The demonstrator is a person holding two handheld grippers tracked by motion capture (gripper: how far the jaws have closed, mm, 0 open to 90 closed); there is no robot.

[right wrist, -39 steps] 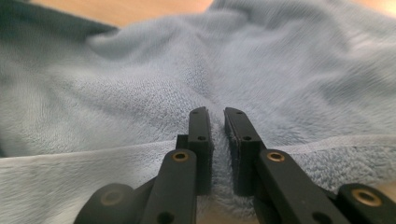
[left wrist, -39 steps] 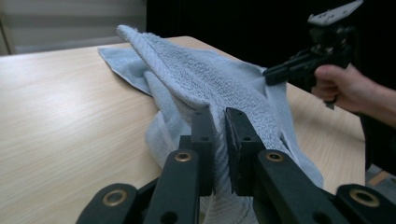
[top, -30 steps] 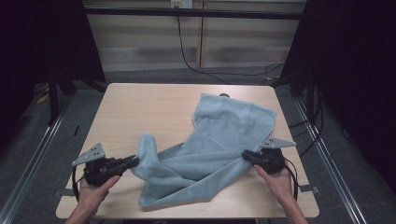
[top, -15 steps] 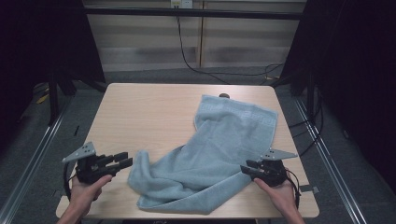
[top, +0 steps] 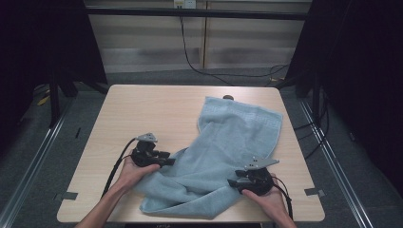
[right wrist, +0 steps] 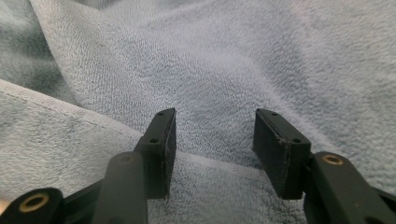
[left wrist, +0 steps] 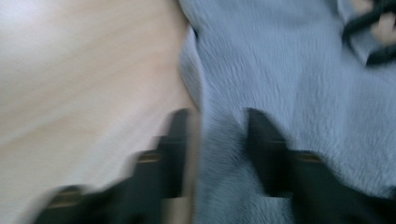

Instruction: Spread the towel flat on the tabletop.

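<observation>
Terry cloth, pale blue, lies rumpled over the near right part of the wooden counter (top: 142, 109): in the high view the towel (top: 228, 147) runs from a flat far edge down to a bunched fold at the near edge. Against the earlier high frames, my left claw (top: 167, 158) has swung in from the left margin of the counter to the towel's left-hand edge, and my right claw (top: 234, 182) sits low on the near right fold, where a second ago it was pinching the cloth; the towel itself has sagged and slid nearer to me. In the left gripper view, blurred by motion, the left claw (left wrist: 217, 140) has a ridge of towel (left wrist: 299, 93) between its jaws, with bare counter (left wrist: 84, 79) to one side; the jaws opened and have just been closing again, but I cannot tell whether the pads press the cloth yet. In the right gripper view, the right claw (right wrist: 212, 140) stands apart, jaws just opened, with the towel (right wrist: 210, 56) lying loose under the gap and nothing held. I read this as a re-grip: both corners let go, the left taking a new hold on the edge so the cloth can be spread or folded.
</observation>
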